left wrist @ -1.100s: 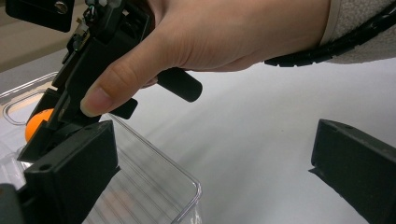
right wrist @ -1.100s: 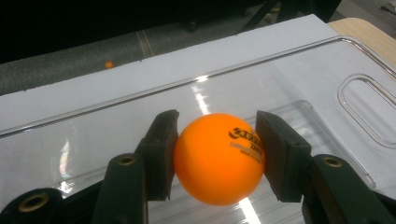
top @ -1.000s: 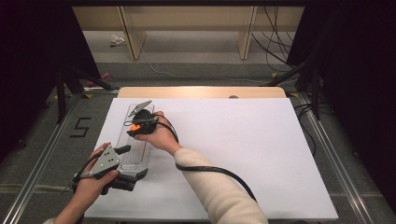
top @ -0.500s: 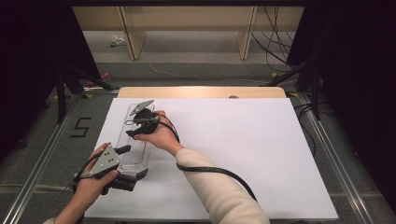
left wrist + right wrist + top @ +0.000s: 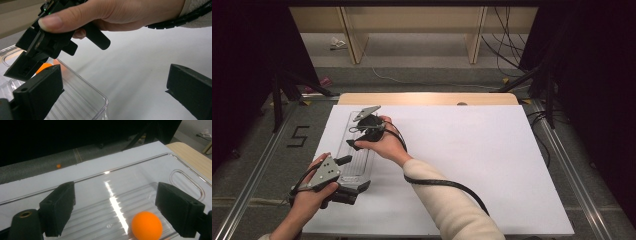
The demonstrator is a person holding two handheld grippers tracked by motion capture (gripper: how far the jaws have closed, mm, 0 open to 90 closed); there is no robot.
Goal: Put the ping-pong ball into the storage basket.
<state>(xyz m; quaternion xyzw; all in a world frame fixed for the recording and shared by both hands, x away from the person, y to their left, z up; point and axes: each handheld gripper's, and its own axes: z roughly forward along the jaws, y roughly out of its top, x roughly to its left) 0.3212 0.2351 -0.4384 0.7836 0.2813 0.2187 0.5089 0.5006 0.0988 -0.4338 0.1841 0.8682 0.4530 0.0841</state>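
A clear plastic tray [image 5: 357, 162] lies lengthwise on the left part of the white table top. An orange ball [image 5: 147, 225] rests on the tray's ribbed floor [image 5: 100, 220]. My right gripper [image 5: 354, 137] hangs over the tray's far half. Its jaws have just been opening and now stand wide, with the ball low between them and untouched. From the left gripper view, the ball [image 5: 43, 67] peeks out under the right gripper [image 5: 47, 57]. My left gripper [image 5: 354, 173] sits at the tray's near end, open, with the tray's corner [image 5: 103, 102] between its jaws.
The white sheet [image 5: 472, 160] stretches bare to the right of the tray. A wooden strip [image 5: 427, 98] edges the table's far side, and metal rails run along both sides. A "5" mark [image 5: 298, 136] lies on the floor at left. A small orange object [image 5: 58, 166] lies on the floor.
The right gripper held the orange ball a second ago. Its jaws have opened and the ball now lies in the tray. The left hand has stayed put.
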